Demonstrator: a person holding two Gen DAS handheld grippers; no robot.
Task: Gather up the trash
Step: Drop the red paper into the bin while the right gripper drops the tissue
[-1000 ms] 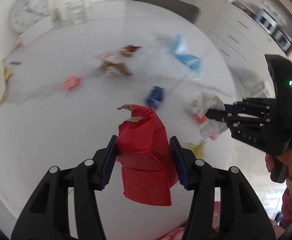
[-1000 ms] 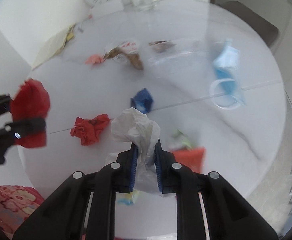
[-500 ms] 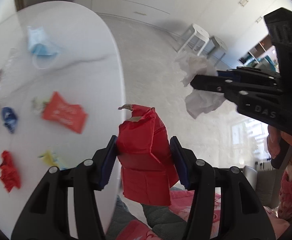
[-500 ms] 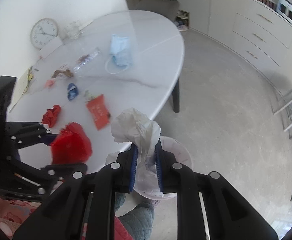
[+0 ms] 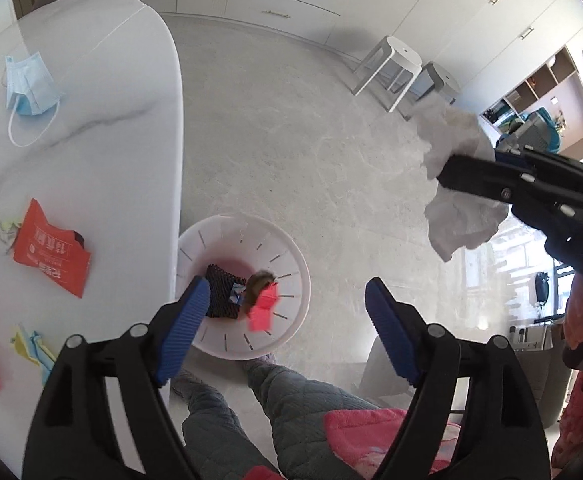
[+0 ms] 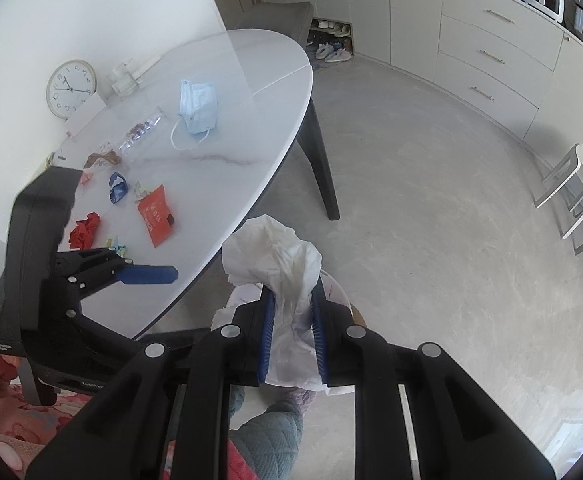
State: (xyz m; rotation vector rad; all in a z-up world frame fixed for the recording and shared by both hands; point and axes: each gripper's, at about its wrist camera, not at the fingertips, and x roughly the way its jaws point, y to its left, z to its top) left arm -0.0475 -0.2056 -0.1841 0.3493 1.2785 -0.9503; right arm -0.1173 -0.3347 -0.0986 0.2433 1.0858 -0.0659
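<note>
Two grippers hang past the white table's (image 5: 139,128) rounded edge, over open grey floor. My left gripper (image 5: 287,320) has just been opening; its jaws stand wide with nothing between them, and the red wrapper (image 5: 262,307) lies in the white slotted bin (image 5: 291,256) below, tucked against the table edge. My right gripper (image 6: 292,330) is clamped on crumpled white tissue (image 6: 279,256) beside the bin.

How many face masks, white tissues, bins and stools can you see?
Face mask: 1
White tissue: 1
Bin: 1
Stools: 2
Total: 5
</note>
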